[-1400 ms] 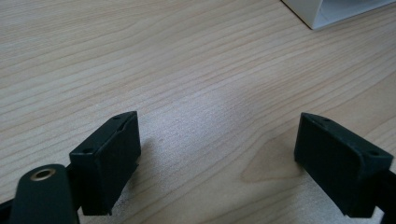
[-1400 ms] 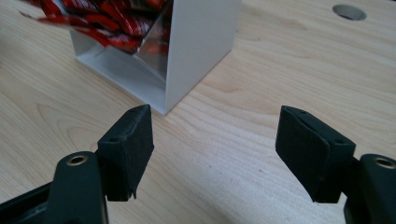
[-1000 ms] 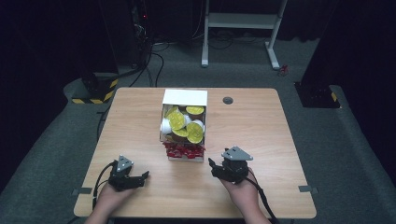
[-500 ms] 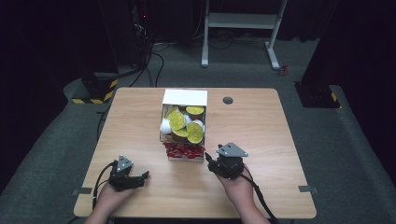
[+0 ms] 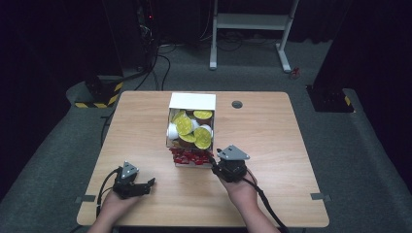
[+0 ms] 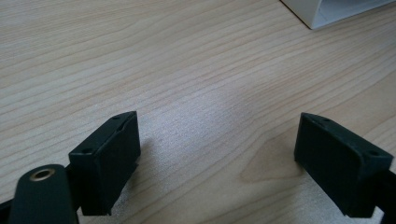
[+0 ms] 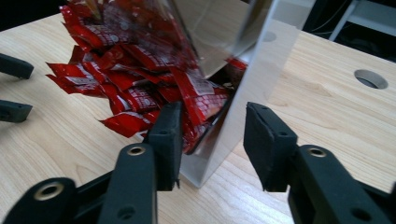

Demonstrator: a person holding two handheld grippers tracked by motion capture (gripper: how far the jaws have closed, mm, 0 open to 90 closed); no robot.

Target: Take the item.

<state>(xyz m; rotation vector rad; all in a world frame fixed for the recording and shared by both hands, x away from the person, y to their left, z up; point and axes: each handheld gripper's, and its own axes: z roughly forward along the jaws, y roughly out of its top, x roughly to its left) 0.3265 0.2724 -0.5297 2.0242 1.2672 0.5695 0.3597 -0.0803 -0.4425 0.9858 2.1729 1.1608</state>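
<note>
Straddling the near right corner wall of the box, the right gripper has its jaws partly open, one inside among the red packets, one outside; no pinch visible. The box sits mid-table, its far end holding yellow-lidded cups; the high view blurs the lids' print. The box's top is cut off in the right gripper view. Left gripper rests near the front edge, jaws wide, empty.

A round cable hole pierces the wooden table; a white frame stands behind.
</note>
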